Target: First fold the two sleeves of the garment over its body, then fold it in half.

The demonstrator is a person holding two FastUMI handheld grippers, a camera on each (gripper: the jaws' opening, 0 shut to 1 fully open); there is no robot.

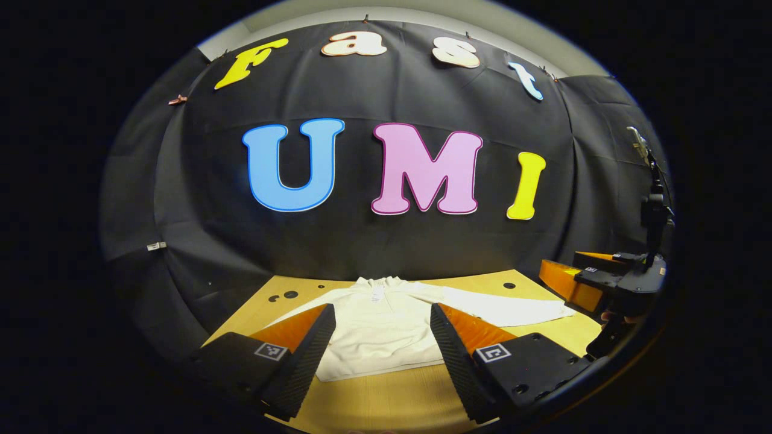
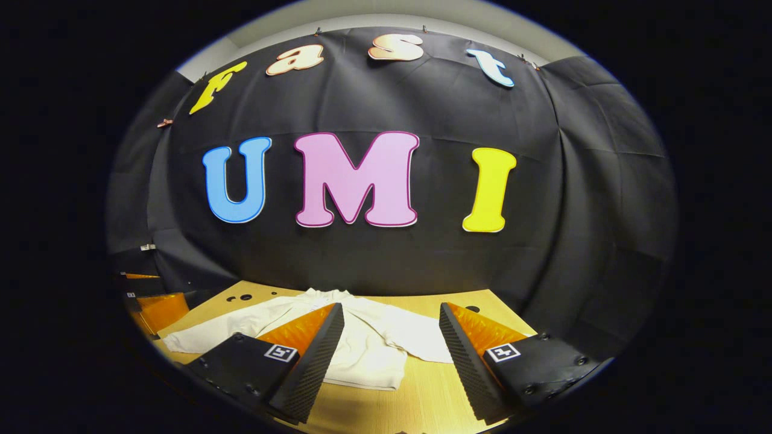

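A white long-sleeved garment (image 1: 380,337) lies flat on the wooden table (image 1: 386,398), collar toward the booth wall. One sleeve (image 1: 512,308) stretches out to the right in the left gripper view. In the right gripper view the garment (image 2: 368,349) has its other sleeve (image 2: 205,334) spread to the left. My left gripper (image 1: 382,307) hovers open above the body, nothing between its fingers. My right gripper (image 2: 391,306) is open too, over the garment's right half. Each gripper also shows at the edge of the other's view: the right gripper (image 1: 564,268) and the left gripper (image 2: 154,292).
Small dark holes (image 1: 291,295) mark the table's back corners. A dark stand with a clamp (image 1: 654,205) rises at the right edge of the left gripper view. The black cloth wall closes the table's far side.
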